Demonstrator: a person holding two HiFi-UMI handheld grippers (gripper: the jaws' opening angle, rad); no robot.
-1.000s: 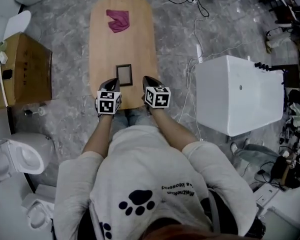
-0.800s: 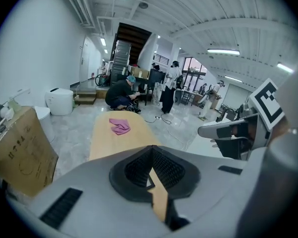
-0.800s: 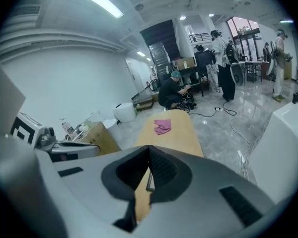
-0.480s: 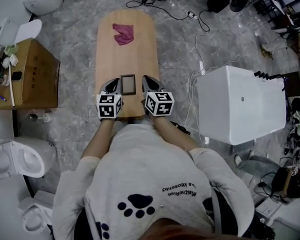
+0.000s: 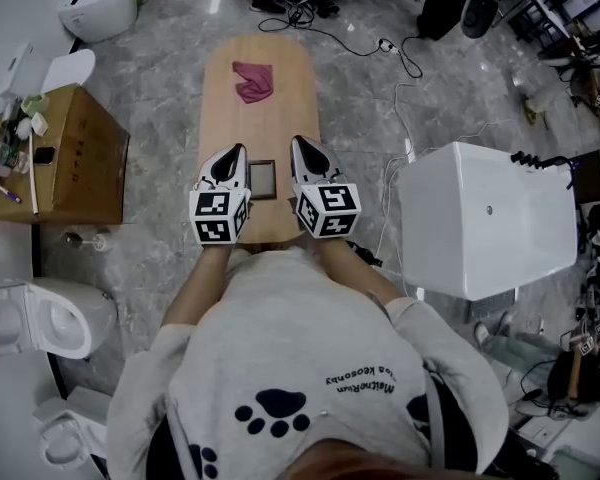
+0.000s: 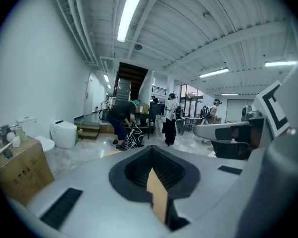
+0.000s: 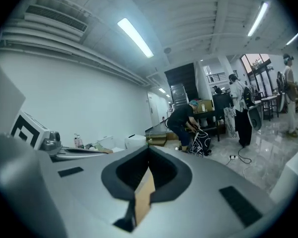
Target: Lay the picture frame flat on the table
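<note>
A small dark picture frame (image 5: 263,179) shows on the near end of the long wooden table (image 5: 260,118). From above I cannot tell whether it lies flat or leans. My left gripper (image 5: 238,151) is just left of it and my right gripper (image 5: 298,143) just right of it, neither touching it. Both are shut with nothing between the jaws. In the left gripper view the shut left gripper (image 6: 151,155) points out level into the room. The right gripper (image 7: 148,155) does the same in its own view. The frame is out of both gripper views.
A pink cloth (image 5: 253,81) lies at the table's far end. A white cabinet (image 5: 485,218) stands right of the table and a cardboard box (image 5: 70,153) left. Toilets (image 5: 40,318) stand at the left. Cables (image 5: 400,58) run over the floor. People (image 6: 121,123) stand far off.
Both grippers have come forward and a little up: the frame was ahead of their tips and now sits between them. The head view has shifted too. Both stay shut.
</note>
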